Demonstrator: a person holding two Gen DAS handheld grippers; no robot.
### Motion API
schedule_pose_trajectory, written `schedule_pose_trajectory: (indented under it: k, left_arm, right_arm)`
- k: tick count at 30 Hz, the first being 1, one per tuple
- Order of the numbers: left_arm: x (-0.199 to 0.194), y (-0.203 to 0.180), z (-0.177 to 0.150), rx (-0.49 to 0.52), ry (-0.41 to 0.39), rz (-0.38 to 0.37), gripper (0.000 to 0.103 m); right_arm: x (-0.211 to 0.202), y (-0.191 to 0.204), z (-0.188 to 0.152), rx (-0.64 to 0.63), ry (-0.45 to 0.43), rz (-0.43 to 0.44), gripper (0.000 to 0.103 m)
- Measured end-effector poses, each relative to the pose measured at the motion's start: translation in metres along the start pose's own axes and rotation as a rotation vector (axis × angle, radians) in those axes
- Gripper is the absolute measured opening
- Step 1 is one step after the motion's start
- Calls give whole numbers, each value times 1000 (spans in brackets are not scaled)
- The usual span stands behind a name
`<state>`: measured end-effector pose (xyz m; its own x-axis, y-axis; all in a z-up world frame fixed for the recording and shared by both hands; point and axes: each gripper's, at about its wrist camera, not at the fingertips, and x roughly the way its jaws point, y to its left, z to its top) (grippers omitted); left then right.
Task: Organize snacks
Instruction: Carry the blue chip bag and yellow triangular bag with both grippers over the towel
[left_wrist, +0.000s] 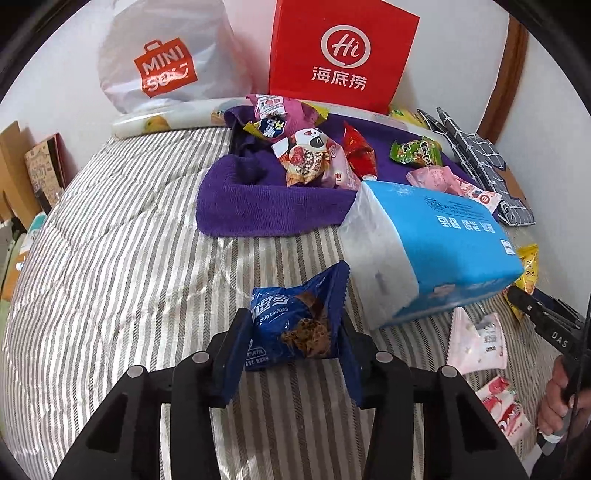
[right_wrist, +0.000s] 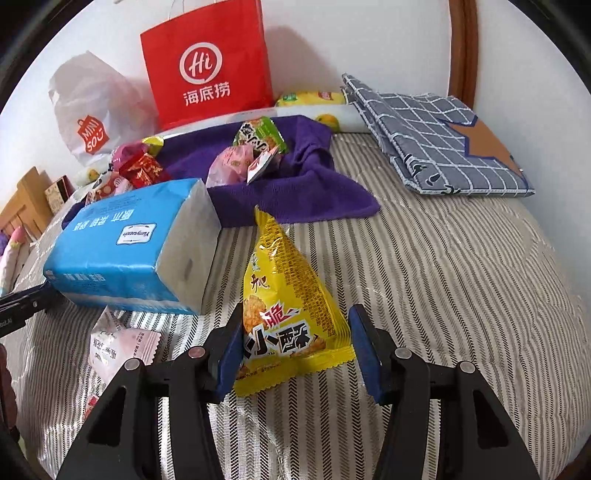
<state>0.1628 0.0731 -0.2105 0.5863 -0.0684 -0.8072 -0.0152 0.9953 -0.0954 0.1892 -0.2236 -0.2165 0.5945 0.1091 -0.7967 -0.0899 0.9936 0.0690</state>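
Observation:
My left gripper (left_wrist: 295, 343) is shut on a blue chip-cookie packet (left_wrist: 295, 325) and holds it over the striped bed cover (left_wrist: 129, 258). My right gripper (right_wrist: 295, 347) has its jaws around a yellow snack packet (right_wrist: 286, 306); the left pad touches it and a small gap shows at the right pad. Several snack packets (left_wrist: 310, 151) lie on a purple towel (left_wrist: 258, 206) at the back. The green packet (right_wrist: 260, 138) and a pink one (right_wrist: 231, 166) on the towel show in the right wrist view. The right gripper's body (left_wrist: 546, 321) shows at the left view's right edge.
A blue tissue pack (left_wrist: 436, 251) lies mid-bed, also in the right wrist view (right_wrist: 125, 251). A red paper bag (left_wrist: 340, 55) and a white MINISO bag (left_wrist: 162, 62) stand against the wall. A folded checked cloth (right_wrist: 436, 140) lies far right. Pink packets (left_wrist: 476, 339) lie near the front.

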Motion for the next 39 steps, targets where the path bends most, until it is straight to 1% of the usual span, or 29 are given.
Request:
schedule_pose_trajectory:
  k: [2, 3, 4, 5, 8, 10, 13, 16, 21, 24, 26, 28, 29, 33, 36, 39]
  left_arm:
    - [5, -1, -1, 13, -8, 7, 49]
    - [5, -1, -3, 16, -17, 8, 51]
    - [5, -2, -4, 22, -25, 10, 52]
    - [5, -2, -4, 25, -26, 1, 56]
    - [5, 2, -3, 4, -30, -17, 56]
    - [5, 2, -3, 2, -30, -15, 56]
    - [5, 2, -3, 0, -31, -5, 53]
    - [4, 4, -4, -10, -34, -14, 52]
    - [5, 2, -4, -4, -30, 2, 52]
    - [5, 2, -3, -9, -32, 24, 46]
    - [3, 6, -3, -30, -38, 7, 44]
    - [0, 11, -5, -56, -45, -11, 38]
    - [-3, 13, -7, -67, -52, -11, 36]
    - [-9, 10, -11, -53, -34, -8, 35]
    - [-18, 8, -13, -44, -39, -18, 35]
    - [-30, 10, -15, -59, -54, -47, 35]
  right_arm:
    - [1, -2, 0, 12, 4, 9, 56]
    - [2, -4, 0, 19, 10, 18, 59]
    - [4, -5, 0, 27, 18, 21, 60]
    - [4, -7, 0, 35, 22, 26, 60]
    - [4, -6, 0, 37, 21, 32, 61]
    - [4, -5, 0, 30, 24, 28, 63]
    - [5, 1, 0, 6, 32, 7, 64]
    - [6, 2, 0, -2, 34, -1, 65]
    - [6, 0, -1, 11, 29, 12, 64]
    - [4, -2, -1, 24, 22, 20, 61]
    - [4, -3, -1, 27, 18, 19, 60]
    - [2, -2, -1, 26, 12, 20, 58]
    - [1, -2, -1, 21, 8, 19, 57]
    - [-6, -2, -1, 9, -22, 32, 55]
    - [-10, -2, -3, 1, -28, 15, 55]
    - [-20, -5, -6, 29, -38, 39, 54]
